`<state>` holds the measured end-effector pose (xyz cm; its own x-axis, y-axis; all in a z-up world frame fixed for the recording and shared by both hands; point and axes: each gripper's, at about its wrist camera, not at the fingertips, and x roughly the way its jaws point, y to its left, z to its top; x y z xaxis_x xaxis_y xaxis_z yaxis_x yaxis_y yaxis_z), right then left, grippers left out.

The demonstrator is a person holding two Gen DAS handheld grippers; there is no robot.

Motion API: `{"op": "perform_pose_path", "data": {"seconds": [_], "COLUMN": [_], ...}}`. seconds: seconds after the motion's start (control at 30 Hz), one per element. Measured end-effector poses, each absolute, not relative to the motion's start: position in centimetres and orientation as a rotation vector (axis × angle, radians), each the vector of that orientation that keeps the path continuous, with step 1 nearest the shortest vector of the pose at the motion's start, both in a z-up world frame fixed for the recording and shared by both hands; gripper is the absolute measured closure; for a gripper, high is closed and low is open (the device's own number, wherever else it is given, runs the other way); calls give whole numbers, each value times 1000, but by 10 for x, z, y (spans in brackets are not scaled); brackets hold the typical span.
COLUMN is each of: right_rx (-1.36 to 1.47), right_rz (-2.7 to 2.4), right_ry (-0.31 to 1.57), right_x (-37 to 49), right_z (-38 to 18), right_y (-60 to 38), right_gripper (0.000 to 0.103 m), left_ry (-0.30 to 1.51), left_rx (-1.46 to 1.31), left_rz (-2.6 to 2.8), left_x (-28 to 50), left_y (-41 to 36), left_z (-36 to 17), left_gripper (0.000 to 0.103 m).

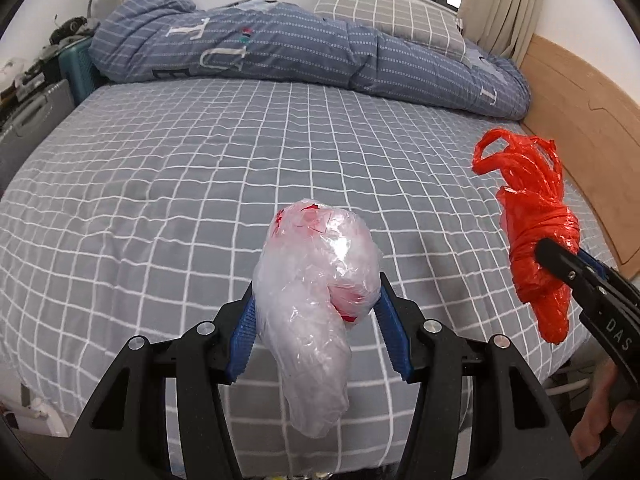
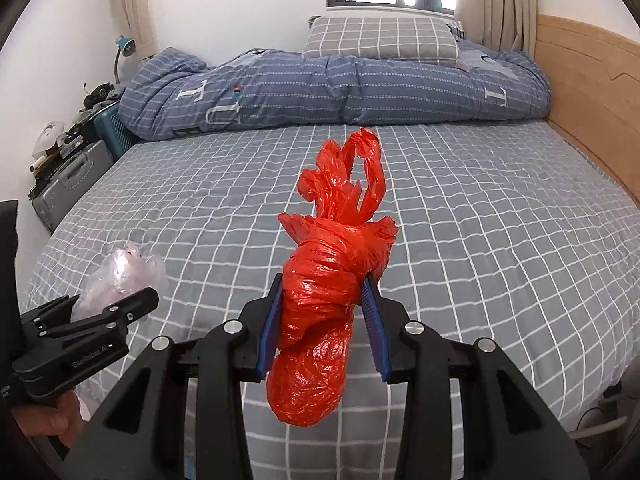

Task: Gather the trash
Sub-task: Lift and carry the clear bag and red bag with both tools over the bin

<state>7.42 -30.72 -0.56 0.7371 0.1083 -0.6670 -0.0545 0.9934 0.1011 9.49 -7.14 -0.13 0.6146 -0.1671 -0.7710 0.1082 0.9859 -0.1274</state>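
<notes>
Grey checked bed [image 2: 500, 220] below; left gripper [image 1: 316, 300] clamped on clear bag [image 1: 316, 312], right gripper [image 2: 322, 304] pinching red bag [image 2: 332, 280]; lifted clear, probably for binning.

Both wrist views look down across the same bed [image 1: 160, 168], side by side.

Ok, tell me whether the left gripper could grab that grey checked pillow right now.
Probably not: the left gripper is shut on the clear plastic bag, and the pillow lies at the bed's far end, behind the blue quilt.
</notes>
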Motion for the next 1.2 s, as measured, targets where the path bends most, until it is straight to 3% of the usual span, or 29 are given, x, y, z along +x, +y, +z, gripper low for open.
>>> {"op": "perform_pose_path", "data": {"seconds": [0.5,1.2], "right_rx": [46,36], "right_rz": [99,129], "right_ry": [751,795], "right_x": [3,-96], "right_z": [9,-10], "right_y": [-282,-254], "right_gripper": [67,67], "left_ry": [910,931], "left_rx": [-87,-95], "left_rz": [-130,-159], "left_x": [24,-67], "left_y": [-42,-41], "left_z": [9,5], "left_gripper": [50,50]}}
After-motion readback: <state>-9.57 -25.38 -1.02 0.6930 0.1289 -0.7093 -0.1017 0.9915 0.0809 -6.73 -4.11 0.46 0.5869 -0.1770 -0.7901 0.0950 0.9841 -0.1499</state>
